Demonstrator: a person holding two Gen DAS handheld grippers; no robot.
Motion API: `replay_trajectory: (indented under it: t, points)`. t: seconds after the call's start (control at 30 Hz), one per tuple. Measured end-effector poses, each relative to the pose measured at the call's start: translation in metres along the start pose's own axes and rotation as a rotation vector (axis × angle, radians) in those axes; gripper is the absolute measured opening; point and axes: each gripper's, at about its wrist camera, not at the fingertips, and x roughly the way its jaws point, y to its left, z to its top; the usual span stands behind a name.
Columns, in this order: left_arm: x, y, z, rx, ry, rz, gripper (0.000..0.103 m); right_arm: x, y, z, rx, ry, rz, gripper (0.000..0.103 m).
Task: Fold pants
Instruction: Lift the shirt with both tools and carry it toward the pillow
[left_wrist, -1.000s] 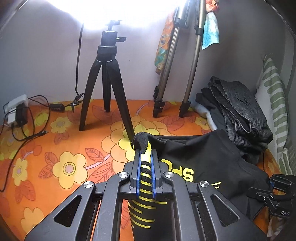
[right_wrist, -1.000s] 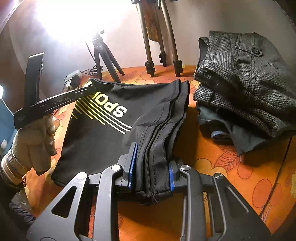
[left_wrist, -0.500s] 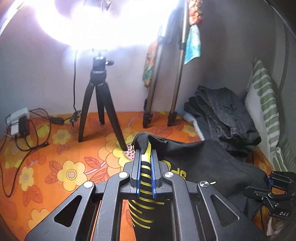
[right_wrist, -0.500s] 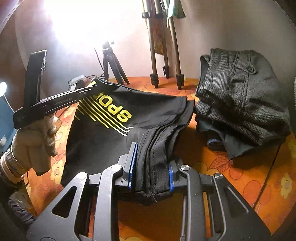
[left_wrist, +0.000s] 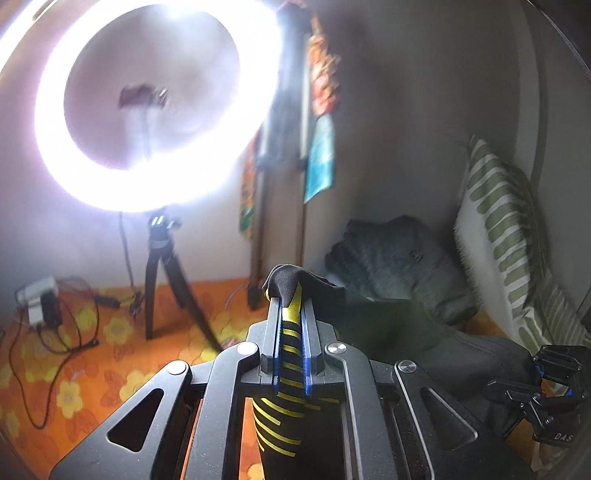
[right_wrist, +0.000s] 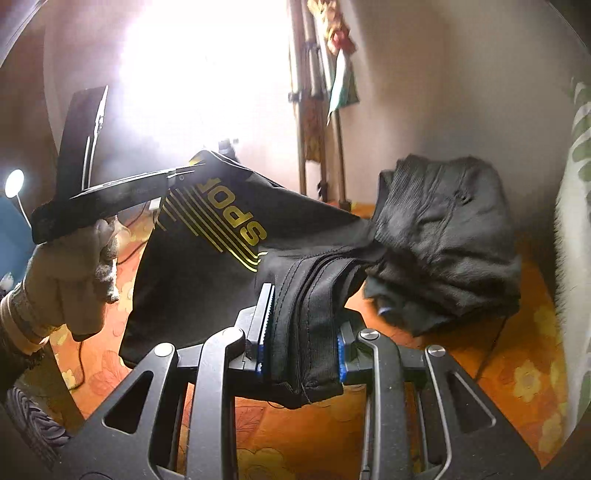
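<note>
left gripper (left_wrist: 290, 314) clenched on a corner of the pants (left_wrist: 388, 325) — black cloth with yellow stripes pinched tight between its blue-lined jaws, a bunched tip of fabric poking out past the fingertips. right gripper (right_wrist: 301, 332) clamped on a thick stack of folded seams, the edge of the same pants (right_wrist: 207, 258), hem hanging just below the jaws.

pants held up off the bedsheet (right_wrist: 388, 435), stretched between the two grippers. in the right wrist view the cloth runs from the near jaws up and left to the left gripper (right_wrist: 184, 171), with yellow "spor" lettering and striped lines on the face that shows. lower edge of the cloth hangs free above the orange floral sheet. gloved left hand (right_wrist: 70, 266) grips the left gripper's handle.

behind the pants, a pile (right_wrist: 447, 229) of dark grey garments lies on the sheet, near the wall; whether it touches the held pants cannot be told. a striped pillow (left_wrist: 502, 236) stands just right of the pile.

left wrist view: lit ring light (left_wrist: 147, 99) on a black tripod (left_wrist: 162, 280), a second tripod (left_wrist: 284, 184) beside it with coloured cloth hung on it — both blurred. charger and cables (left_wrist: 44, 306) at far left on the sheet.
</note>
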Motion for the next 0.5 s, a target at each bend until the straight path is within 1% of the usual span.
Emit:
replay_trajectory:
  t: [0.27, 0.4, 0.5]
  points:
    - [0.010, -0.042, 0.050, 0.064, -0.075, -0.042, 0.007, -0.047, -0.027, 0.032, -0.013, -0.092, -0.078, 0.028]
    - [0.026, -0.062, 0.079, 0.080, -0.118, -0.070, 0.007, -0.060, -0.050, 0.050, -0.028, -0.134, -0.140, 0.028]
    - [0.041, -0.078, 0.097, 0.080, -0.134, -0.090, 0.007, -0.066, -0.073, 0.064, -0.027, -0.161, -0.183, 0.028]
